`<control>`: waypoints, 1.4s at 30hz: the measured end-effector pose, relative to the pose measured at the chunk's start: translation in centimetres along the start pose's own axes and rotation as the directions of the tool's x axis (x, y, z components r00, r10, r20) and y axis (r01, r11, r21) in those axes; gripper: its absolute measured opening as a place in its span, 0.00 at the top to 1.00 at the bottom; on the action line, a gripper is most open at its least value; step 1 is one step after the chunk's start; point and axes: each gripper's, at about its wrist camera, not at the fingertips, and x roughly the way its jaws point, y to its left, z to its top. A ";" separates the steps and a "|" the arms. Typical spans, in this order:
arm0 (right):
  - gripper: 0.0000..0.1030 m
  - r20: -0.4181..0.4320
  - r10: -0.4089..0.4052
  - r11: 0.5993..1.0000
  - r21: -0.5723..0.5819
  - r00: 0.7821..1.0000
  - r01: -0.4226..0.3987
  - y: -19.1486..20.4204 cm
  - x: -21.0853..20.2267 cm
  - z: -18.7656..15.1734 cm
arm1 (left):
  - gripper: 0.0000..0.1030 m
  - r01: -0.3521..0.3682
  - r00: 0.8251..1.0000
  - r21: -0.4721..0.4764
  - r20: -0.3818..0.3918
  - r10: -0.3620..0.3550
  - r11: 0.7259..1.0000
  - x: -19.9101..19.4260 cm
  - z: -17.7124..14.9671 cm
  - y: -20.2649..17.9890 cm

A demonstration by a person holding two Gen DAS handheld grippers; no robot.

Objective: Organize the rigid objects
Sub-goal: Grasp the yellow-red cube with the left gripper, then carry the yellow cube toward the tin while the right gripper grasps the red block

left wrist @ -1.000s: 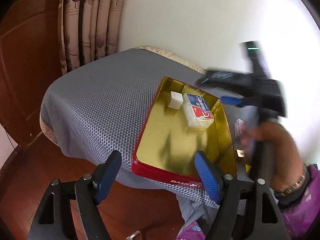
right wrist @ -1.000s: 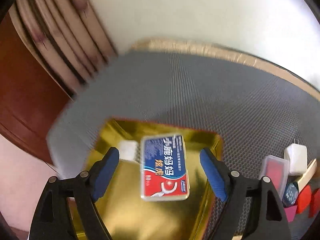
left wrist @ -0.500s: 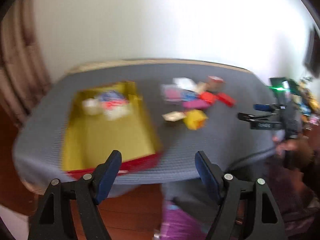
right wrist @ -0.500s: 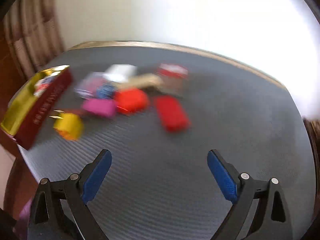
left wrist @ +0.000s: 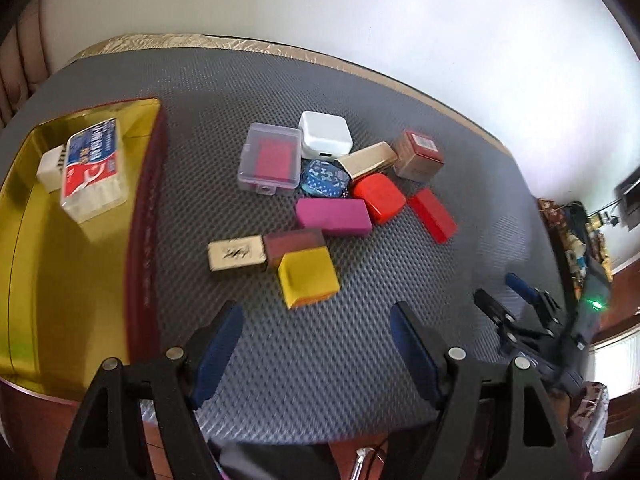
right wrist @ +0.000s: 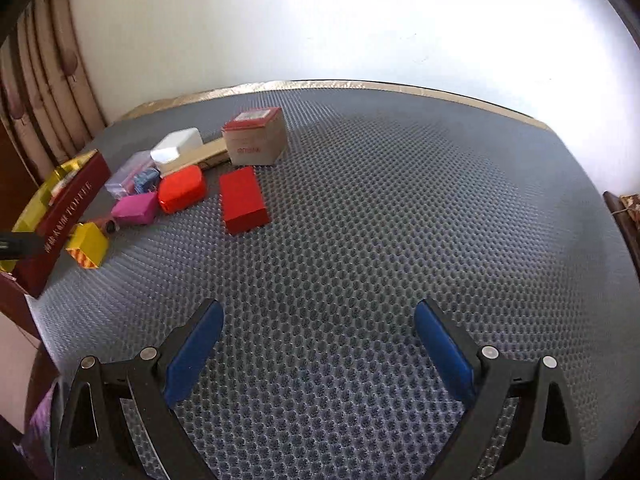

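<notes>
A red tin with a gold inside point(left wrist: 60, 280) lies at the table's left; it holds a blue-and-red floss box point(left wrist: 94, 168) and a small white block point(left wrist: 50, 164). Several small boxes lie in a cluster mid-table: a yellow box point(left wrist: 308, 278), a magenta box point(left wrist: 332, 216), a red box point(left wrist: 432, 210), a clear case point(left wrist: 270, 158), a white charger point(left wrist: 324, 140). My left gripper point(left wrist: 316, 344) is open and empty just short of the yellow box. My right gripper point(right wrist: 318, 348) is open and empty over bare mat, right of the cluster; the red box point(right wrist: 242, 200) is its nearest.
A grey mesh mat point(right wrist: 400, 220) covers the table, with a white wall behind. A curtain point(right wrist: 44, 92) hangs at the far left. The tin point(right wrist: 60, 224) shows at the left edge in the right wrist view. Shelves with clutter point(left wrist: 580, 232) stand to the right.
Both grippers have swung away from the tin toward the cluster of boxes. The floss box stays in the tin. The right gripper has moved to the table's right side.
</notes>
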 end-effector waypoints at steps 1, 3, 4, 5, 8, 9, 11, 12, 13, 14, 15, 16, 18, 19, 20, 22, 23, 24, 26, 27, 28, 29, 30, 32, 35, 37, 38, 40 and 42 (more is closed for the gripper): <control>0.07 -0.002 0.015 1.000 0.003 1.000 -0.015 -0.1 0.0 0.0 | 0.25 -0.005 1.000 -0.005 -0.007 0.005 1.000 0.5 0.3 -0.1; 0.07 -0.006 0.028 1.000 0.010 1.000 -0.028 -0.2 0.2 0.0 | 0.25 -0.019 1.000 -0.027 -0.014 0.018 0.999 1.2 0.5 0.0; 0.07 -0.006 0.040 0.999 0.013 0.999 -0.040 -0.2 0.2 0.0 | 0.25 -0.021 1.000 -0.036 -0.017 0.020 0.999 1.5 0.7 0.1; 0.07 -0.005 0.048 0.999 0.014 0.999 -0.048 -0.4 0.1 -0.1 | 0.25 -0.024 1.000 -0.042 -0.022 0.023 0.999 1.9 0.8 0.1; 0.07 -0.004 0.060 0.998 0.021 0.998 -0.060 -0.6 -0.1 -0.2 | 0.25 -0.048 0.999 -0.047 -0.017 0.048 0.998 2.3 1.0 0.0; 0.07 -0.004 0.065 0.998 0.023 0.998 -0.065 -0.8 -0.2 -0.2 | 0.25 -0.054 0.998 -0.039 -0.021 0.053 0.998 2.5 1.1 -0.1; 0.06 -0.004 0.071 0.997 0.027 0.997 -0.071 -1.0 -0.3 -0.4 | 0.25 -0.066 0.998 -0.030 -0.020 0.066 0.997 2.5 1.0 -0.3; 0.06 -0.005 0.073 0.997 0.028 0.997 -0.073 -1.0 -0.3 -0.4 | 0.29 -0.068 0.998 -0.026 -0.020 0.067 0.997 2.8 1.1 -0.5; 0.05 -0.005 0.075 0.997 0.028 0.997 -0.075 -1.0 -0.2 -0.5 | 0.35 -0.067 0.997 -0.021 -0.024 0.067 0.998 3.0 1.1 -0.5; 0.05 -0.003 0.077 0.997 0.029 0.997 -0.076 -1.0 -0.1 -0.5 | 0.38 -0.068 0.997 -0.016 -0.031 0.067 0.998 3.2 1.1 -0.6; 0.05 -0.001 0.079 0.996 0.029 0.997 -0.079 -1.0 -0.1 -0.5 | 0.48 -0.064 0.997 -0.013 -0.045 0.063 0.998 3.5 1.1 -0.6; 0.05 -0.001 0.081 0.996 0.030 0.997 -0.081 -1.0 0.0 -0.6 | 0.57 -0.055 0.997 -0.014 -0.062 0.054 0.998 3.9 1.0 -0.6; 0.05 0.001 0.085 0.996 0.033 0.996 -0.085 -1.0 0.1 -0.6 | 0.65 -0.042 0.996 -0.024 -0.084 0.040 0.999 4.5 0.9 -0.5; 0.05 0.001 0.087 0.996 0.035 0.996 -0.087 -1.1 0.2 -0.6 | 0.66 -0.039 0.996 -0.026 -0.082 0.037 0.999 4.7 0.8 -0.4; 0.05 0.001 0.087 0.996 0.035 0.996 -0.087 -1.0 0.1 -0.6 | 0.66 -0.039 0.997 -0.024 -0.074 0.037 0.999 4.7 0.8 -0.5; 0.05 0.000 0.086 0.996 0.034 0.996 -0.086 -1.0 0.1 -0.6 | 0.66 -0.034 0.997 -0.012 -0.065 0.033 0.999 4.6 0.7 -0.6; 0.05 -0.001 0.086 0.996 0.033 0.996 -0.086 -1.0 0.1 -0.6 | 0.66 -0.037 0.998 -0.009 -0.059 0.036 0.999 4.6 0.6 -0.6; 0.05 -0.003 0.085 0.996 0.034 0.996 -0.085 -1.0 0.1 -0.6 | 0.68 -0.037 0.998 -0.009 -0.054 0.037 0.999 4.5 0.6 -0.6; 0.05 -0.012 0.093 0.995 0.043 0.996 -0.093 -1.1 0.0 -0.3 | 0.69 -0.027 0.999 -0.011 -0.047 0.026 1.000 4.0 0.3 -0.6; 0.05 -0.015 0.107 0.993 0.046 0.994 -0.106 -1.2 -0.1 -0.1 | 0.70 -0.017 0.999 -0.011 -0.046 0.017 1.000 3.7 0.1 -0.6; 0.05 -0.014 0.125 0.991 0.046 0.992 -0.124 -1.2 -0.2 0.4 | 0.71 -0.011 0.999 -0.009 -0.046 0.011 1.000 3.4 -0.1 -0.6; 0.05 -0.005 0.127 0.991 0.041 0.992 -0.127 -1.1 -0.5 0.9 | 0.71 -0.007 0.999 -0.009 -0.045 0.007 1.000 3.1 -0.2 -0.7; 0.05 0.011 0.128 0.992 0.023 0.992 -0.128 -0.8 -0.9 1.8 | 0.71 0.000 0.999 -0.009 -0.042 -0.001 1.000 2.6 -0.5 -0.7; 0.05 0.016 0.150 0.989 -0.010 0.989 -0.149 -0.2 -1.0 2.9 | 0.71 0.017 0.999 -0.004 -0.039 -0.017 1.000 1.9 -0.8 -0.8; 0.05 -0.016 0.182 0.981 -0.069 0.983 -0.183 1.1 0.0 4.6 | 0.71 0.033 0.999 -0.006 -0.028 -0.033 0.999 0.6 -1.3 -0.7; 0.08 -0.040 0.190 0.974 -0.118 0.981 -0.193 2.1 0.9 5.6 | 0.71 0.036 0.999 -0.005 -0.018 -0.036 0.999 -0.1 -1.3 -0.7; 0.16 -0.050 0.191 0.970 -0.140 0.980 -0.197 2.5 1.3 5.9 | 0.71 0.037 0.999 -0.004 -0.013 -0.037 0.999 -0.5 -1.2 -0.6; 0.38 -0.091 0.167 0.964 -0.192 0.982 -0.182 3.3 2.6 6.6 | 0.71 0.040 0.999 -0.004 -0.003 -0.040 0.999 -1.4 -1.2 -0.5; 0.40 -0.124 0.147 0.963 -0.209 0.981 -0.171 3.6 3.7 7.0 | 0.71 0.042 0.999 -0.010 0.014 -0.042 0.999 -2.5 -1.2 0.0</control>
